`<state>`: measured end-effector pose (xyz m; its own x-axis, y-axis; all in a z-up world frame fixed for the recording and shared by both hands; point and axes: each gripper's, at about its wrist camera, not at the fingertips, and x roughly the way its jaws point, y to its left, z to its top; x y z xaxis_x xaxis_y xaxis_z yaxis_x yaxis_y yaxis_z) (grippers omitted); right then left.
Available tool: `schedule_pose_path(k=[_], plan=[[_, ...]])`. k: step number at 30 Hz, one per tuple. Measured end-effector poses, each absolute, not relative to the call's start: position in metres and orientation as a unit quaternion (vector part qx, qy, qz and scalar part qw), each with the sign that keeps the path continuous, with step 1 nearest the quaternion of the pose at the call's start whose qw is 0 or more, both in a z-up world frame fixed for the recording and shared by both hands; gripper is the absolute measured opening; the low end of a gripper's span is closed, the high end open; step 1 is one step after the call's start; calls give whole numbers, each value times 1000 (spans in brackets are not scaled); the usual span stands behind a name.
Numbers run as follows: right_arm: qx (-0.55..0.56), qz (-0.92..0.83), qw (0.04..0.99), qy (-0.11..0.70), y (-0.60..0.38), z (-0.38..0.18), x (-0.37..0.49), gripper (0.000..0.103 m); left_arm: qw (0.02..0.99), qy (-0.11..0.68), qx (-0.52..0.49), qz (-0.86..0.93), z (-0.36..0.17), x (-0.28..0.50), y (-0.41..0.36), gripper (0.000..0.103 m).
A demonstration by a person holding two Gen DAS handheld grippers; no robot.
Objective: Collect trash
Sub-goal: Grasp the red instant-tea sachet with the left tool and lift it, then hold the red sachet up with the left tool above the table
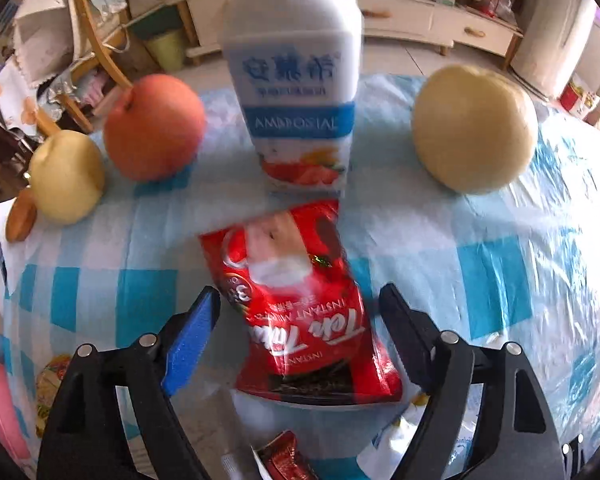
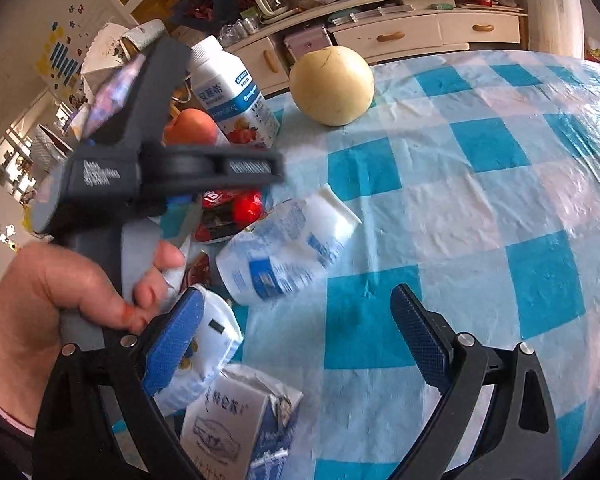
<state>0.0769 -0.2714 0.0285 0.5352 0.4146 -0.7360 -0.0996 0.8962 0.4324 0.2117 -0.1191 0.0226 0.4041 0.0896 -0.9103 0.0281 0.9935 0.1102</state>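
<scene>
A red instant-drink sachet (image 1: 288,256) lies on the checked tablecloth between the fingers of my left gripper (image 1: 300,316), which stands open with neither pad pressing it. In the right wrist view the same sachet (image 2: 228,216) shows under the left gripper's body (image 2: 160,168), held by a hand (image 2: 60,292). My right gripper (image 2: 296,324) is open with nothing between its fingers. Just beyond it lies a crushed white-and-blue bottle (image 2: 284,248). A white pouch (image 2: 208,356) and a torn carton (image 2: 240,420) lie by its left finger.
An upright white yogurt bottle (image 1: 300,80) stands behind the sachet, with an orange-red apple (image 1: 152,128) and a small pear (image 1: 66,176) to its left and a large pear (image 1: 474,128) to its right. A red foil wrapper (image 1: 284,460) lies near the frame's bottom. Cabinets stand beyond the table.
</scene>
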Motion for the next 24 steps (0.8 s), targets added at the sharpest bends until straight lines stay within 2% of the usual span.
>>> schedule_pose_path(k=[2,6,9,15,24], plan=[[165,147,861,458,-271,27,79,95,842,535,62,19,23,208,-118,78],[165,152,860,459,-269,24,84,95,852,522,35,10,23,201,-110,56],[161,155,861,456,-267,25,88,95,858,511,42,9,24,194,-107,49],[146,159,863,456,-262,19,100,95,866,499,1,-5,23,181,-88,45],[107,155,872,451,-261,18,108,95,861,502,-45,-62,24,142,-65,45]])
